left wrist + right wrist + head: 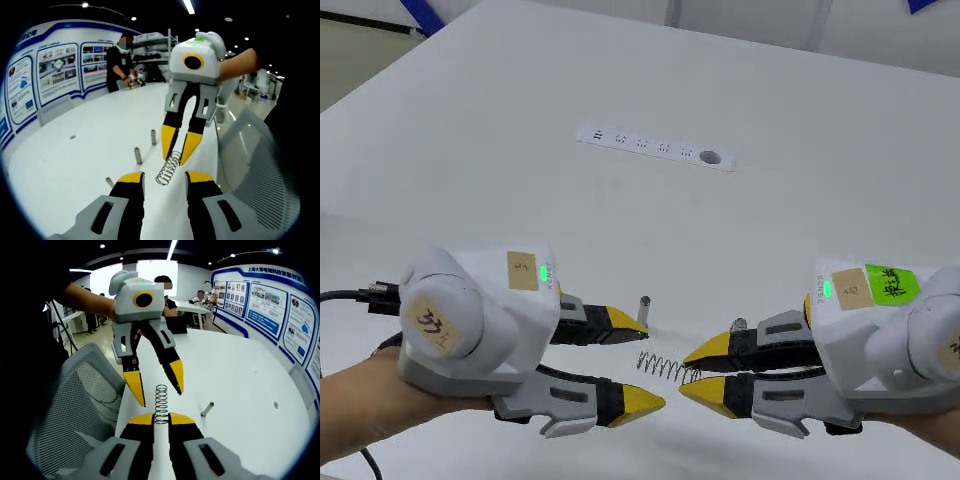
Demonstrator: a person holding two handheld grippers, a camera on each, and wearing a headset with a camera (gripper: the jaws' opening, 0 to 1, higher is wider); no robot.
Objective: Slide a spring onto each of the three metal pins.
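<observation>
A: Where is the spring?
B: The spring (665, 367) is by the near edge of the desk (470, 150), about the middle. The right gripper (683, 373) has its jaws squeezed on one end of it. The other end sticks out toward the left gripper (654, 364).
A: What about the left one's jaws?
B: They are wide apart and hold nothing. Their yellow tips sit on either side of the spring's loose end and do not touch it.
A: What else is around?
B: Three pins (138, 155) stand up in a row just past the spring, toward the far edge. They look bare. A white power strip (655, 147) lies further off, nearer the far edge. A black cable (345, 296) comes out of the back of the left gripper.
A: Is anything in the way?
B: Yes. In the head view the right gripper's top jaw covers most of one pin, so just its top peeks out.
A: What is hard to see?
B: I cannot tell if the spring touches the desk or hangs just over it. A grey mesh chair (80, 400) is beside the near edge, cut off at the side. The posters (30, 85) on the wall have words too small to read. A person (120, 65) at the far end is small and blurry
</observation>
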